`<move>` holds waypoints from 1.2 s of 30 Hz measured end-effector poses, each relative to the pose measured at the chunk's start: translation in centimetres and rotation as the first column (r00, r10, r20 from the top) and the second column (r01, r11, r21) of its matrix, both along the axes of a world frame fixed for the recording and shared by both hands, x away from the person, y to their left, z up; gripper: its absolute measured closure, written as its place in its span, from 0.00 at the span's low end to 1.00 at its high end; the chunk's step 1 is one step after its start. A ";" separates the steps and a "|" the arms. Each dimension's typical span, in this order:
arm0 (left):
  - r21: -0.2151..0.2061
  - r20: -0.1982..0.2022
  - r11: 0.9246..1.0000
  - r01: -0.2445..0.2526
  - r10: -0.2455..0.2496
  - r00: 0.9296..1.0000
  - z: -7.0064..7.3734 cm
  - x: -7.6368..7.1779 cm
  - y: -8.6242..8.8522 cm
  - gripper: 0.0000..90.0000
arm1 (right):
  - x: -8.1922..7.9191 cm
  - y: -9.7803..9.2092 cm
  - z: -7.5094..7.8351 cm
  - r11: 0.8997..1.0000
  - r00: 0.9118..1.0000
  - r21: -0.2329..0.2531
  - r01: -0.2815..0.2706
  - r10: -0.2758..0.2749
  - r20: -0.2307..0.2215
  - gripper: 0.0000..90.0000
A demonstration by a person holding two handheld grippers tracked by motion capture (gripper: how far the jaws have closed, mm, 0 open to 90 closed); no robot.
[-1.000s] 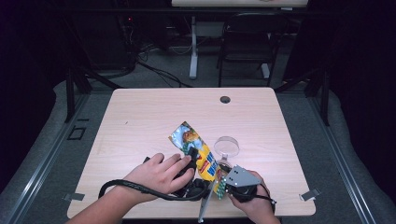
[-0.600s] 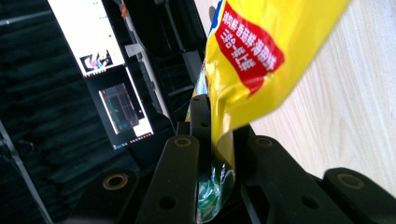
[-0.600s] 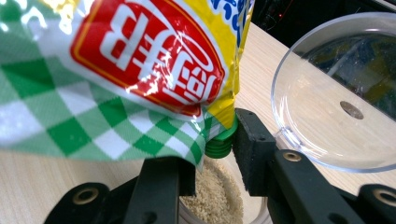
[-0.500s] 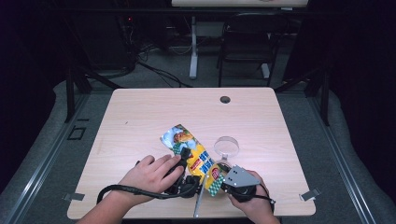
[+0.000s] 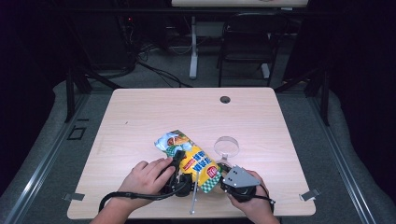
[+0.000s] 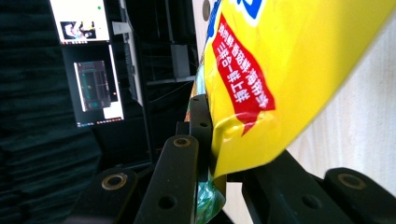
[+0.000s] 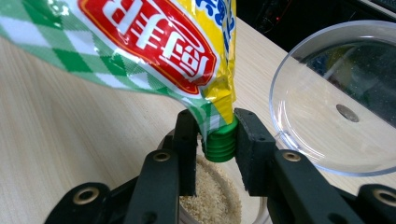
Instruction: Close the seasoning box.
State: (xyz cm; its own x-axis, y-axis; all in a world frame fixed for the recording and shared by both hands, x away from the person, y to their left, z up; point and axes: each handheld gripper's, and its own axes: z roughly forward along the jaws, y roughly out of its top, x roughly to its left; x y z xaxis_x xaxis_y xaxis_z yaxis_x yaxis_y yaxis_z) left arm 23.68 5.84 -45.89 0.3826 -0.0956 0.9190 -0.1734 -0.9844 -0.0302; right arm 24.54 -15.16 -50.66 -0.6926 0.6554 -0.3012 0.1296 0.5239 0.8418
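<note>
A yellow, green and blue pouch (image 5: 190,158) lies slanted across the near part of the table, its printed end pointing far left. My left gripper (image 5: 182,175) is shut on the pouch's yellow lower edge (image 6: 280,70), and the foil is creased between its jaws (image 6: 211,140). My right gripper (image 5: 219,177) is shut on the pouch's green screw cap (image 7: 220,141). The cap hangs just over a clear jar of beige granules (image 7: 210,198). In the right gripper view the pouch (image 7: 154,42) rises up and to the left from the cap.
A clear round lid (image 5: 227,145) (image 7: 327,102) lies flat on the table just beyond my right gripper. A thin metal handle (image 5: 193,199) sticks out toward the front edge between the hands. A dark grommet (image 5: 225,99) sits at the table's far side.
The pouch's far end has swung to the left and a little nearer. The left hand has shifted right along with it. The right gripper has stayed at the cap.
</note>
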 end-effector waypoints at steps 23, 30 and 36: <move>-0.163 -0.123 0.986 -0.038 0.018 0.992 -1.9 0.8 1.9 0.92 | 0.0 0.3 -0.1 1.000 1.000 -0.003 0.000 0.000 0.010 0.79; -0.224 -0.162 0.973 -0.058 0.022 0.987 -2.3 1.0 2.4 0.92 | -0.1 0.4 0.0 1.000 1.000 -0.006 -0.003 0.004 0.015 0.79; -0.242 -0.193 0.968 -0.070 0.023 0.981 -3.1 1.1 2.5 0.90 | -0.1 0.3 0.1 1.000 1.000 0.010 -0.006 0.006 0.015 0.80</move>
State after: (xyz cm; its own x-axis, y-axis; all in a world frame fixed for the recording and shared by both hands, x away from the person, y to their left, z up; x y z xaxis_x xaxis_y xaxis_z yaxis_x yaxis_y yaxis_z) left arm 24.74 8.38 -49.03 0.5485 0.1469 0.8232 -0.1063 -0.9642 0.2429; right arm 24.44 -14.82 -50.53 -0.6916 0.6544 -0.3055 0.1138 0.5165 0.8487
